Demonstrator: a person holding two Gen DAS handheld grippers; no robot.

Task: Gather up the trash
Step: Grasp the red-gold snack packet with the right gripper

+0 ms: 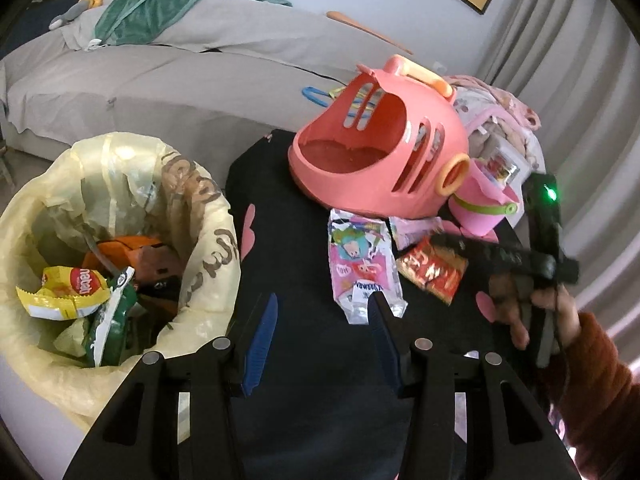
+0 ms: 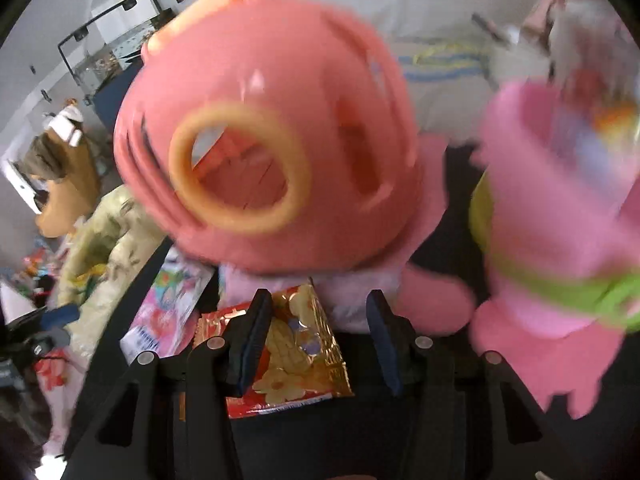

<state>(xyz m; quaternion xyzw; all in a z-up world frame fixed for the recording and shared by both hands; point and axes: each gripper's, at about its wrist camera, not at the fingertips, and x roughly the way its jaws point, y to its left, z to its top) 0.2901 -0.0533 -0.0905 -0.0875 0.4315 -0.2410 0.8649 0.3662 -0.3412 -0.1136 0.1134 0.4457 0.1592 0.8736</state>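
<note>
A bin lined with a yellow bag [image 1: 200, 216] stands left of the black table [image 1: 304, 264] and holds several wrappers. A pink-and-white wrapper [image 1: 362, 264] and a red-and-gold wrapper [image 1: 434, 276] lie on the table. My left gripper [image 1: 324, 320] is open and empty, just short of the pink-and-white wrapper. My right gripper [image 2: 316, 316] is open over the red-and-gold wrapper [image 2: 296, 352], which lies between its fingers; it shows from the side in the left wrist view [image 1: 448, 240]. The pink-and-white wrapper [image 2: 168, 308] lies to its left.
A pink toy basket [image 1: 380, 152] lies on its side at the table's back, close ahead of the right gripper [image 2: 260, 140]. A small pink bucket [image 1: 484, 208] stands to its right [image 2: 568, 208]. A pale pink wrapper [image 1: 412, 228] lies under the basket's edge. A grey sofa [image 1: 160, 80] is behind.
</note>
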